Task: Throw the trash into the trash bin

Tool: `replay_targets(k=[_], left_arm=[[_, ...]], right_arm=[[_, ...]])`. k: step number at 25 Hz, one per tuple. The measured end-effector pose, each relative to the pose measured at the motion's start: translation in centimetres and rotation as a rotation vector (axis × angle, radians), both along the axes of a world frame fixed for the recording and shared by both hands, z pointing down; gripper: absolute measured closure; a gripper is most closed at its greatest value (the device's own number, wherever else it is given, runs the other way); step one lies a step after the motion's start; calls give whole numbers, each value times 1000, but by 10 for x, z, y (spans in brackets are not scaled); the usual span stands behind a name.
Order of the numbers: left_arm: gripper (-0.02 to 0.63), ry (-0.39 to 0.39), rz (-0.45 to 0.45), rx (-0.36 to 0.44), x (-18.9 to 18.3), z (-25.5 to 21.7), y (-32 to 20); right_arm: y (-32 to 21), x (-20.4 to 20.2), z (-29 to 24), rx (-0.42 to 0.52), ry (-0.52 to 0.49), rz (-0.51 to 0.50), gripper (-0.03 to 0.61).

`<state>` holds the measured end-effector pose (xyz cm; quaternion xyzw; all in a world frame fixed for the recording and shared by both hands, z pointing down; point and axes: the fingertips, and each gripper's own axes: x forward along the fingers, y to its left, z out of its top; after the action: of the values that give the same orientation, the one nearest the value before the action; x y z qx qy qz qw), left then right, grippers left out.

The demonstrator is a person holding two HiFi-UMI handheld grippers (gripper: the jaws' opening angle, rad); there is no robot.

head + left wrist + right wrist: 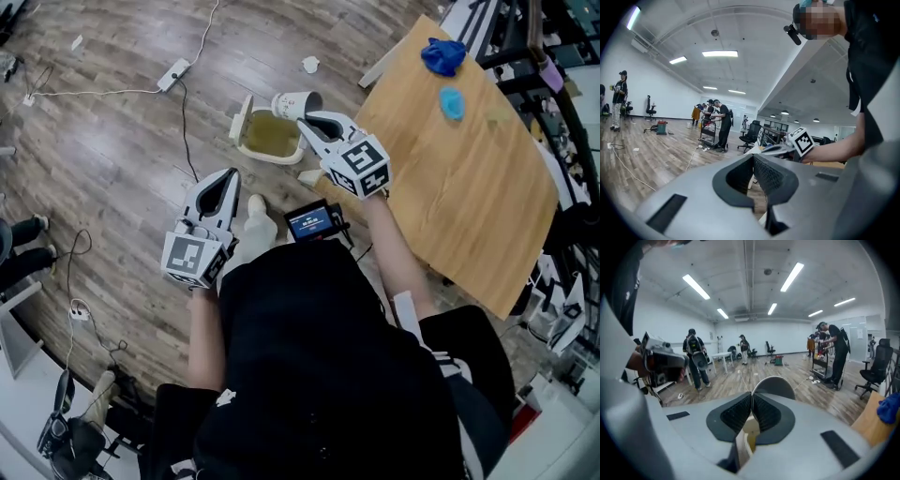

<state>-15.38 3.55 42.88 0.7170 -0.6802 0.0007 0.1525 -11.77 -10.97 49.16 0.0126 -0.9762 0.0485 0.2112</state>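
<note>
A white paper cup [292, 101] is held tipped on its side, in the air, directly above the far edge of the trash bin [274, 157]. It is gripped by the right gripper [305, 117]. In the right gripper view the fingers [736, 413] are seen clamped on the thin wall of the cup [773, 386] at its rim, and the rest of the cup rises as a pale dome just beyond the fingertips. The bin is cream-coloured, stands on the wooden floor [112, 159] with its lid swung open to the left, and is lined in a yellowish tone.

The left gripper [230, 176] is held lower in the head view, nearer the person and apart from the bin. In its own view the fingers [771, 173] are pressed together with nothing between them, and the right gripper's marker cube [803, 140] is seen ahead to the right.

A piece of crumpled paper [310, 64] lies on the floor beyond the bin, and a power strip [173, 73] with its cable lies further left. To the right, a wooden surface [469, 197] carries a blue cloth [442, 56] and a smaller pale blue item [452, 103] near its far end.
</note>
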Motion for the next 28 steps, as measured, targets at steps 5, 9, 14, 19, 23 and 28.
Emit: replay_targets(k=[5,9,14,19,23,28], left_arm=[[607,18,-71,-52,-23,10,16],[607,19,-101,-81,-42,25,31],[607,76,-150,-143,-58,44,55],[607,135,-138,-209,-59,71,59],[607,169,-133,-250,-61,103,67],[607,191,-115,-292,-50,125,70]], right_arm=[[-11,-30,109,-46,278,-47,566],[-14,-51,181,-33,432,-68,566],[6,-69,267,-46,585,-117,566],[-3,-76,342,-78,683,-97,566],[-7,-85,391,-91,715,-82,566],[-7,-82,415,-164,717,-54,513]])
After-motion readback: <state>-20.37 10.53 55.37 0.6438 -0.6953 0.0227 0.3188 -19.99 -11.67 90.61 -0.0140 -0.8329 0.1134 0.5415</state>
